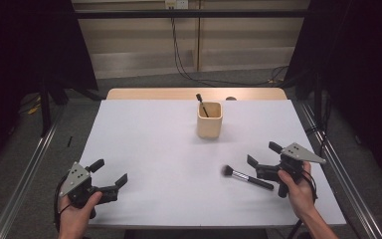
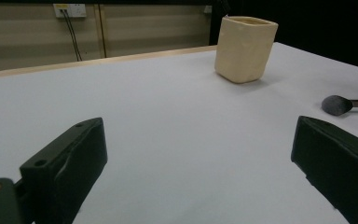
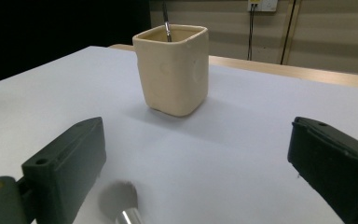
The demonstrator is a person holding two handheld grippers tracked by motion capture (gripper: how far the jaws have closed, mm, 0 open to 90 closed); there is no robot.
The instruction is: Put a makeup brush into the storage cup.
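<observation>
Left gripper (image 1: 112, 174), jaws wide and empty, rests at the near left of the white table (image 1: 149, 149). Right gripper (image 1: 264, 155), jaws wide, hovers beside the handle end of the makeup brush (image 1: 247, 179), which lies flat on the table's near right. Farther back stands the cream cup (image 1: 209, 120), holding a slim brush (image 1: 202, 105). Risks: a closing jaw may nudge the round handle so it rolls away; a tilted insertion may tip the light cup.
</observation>
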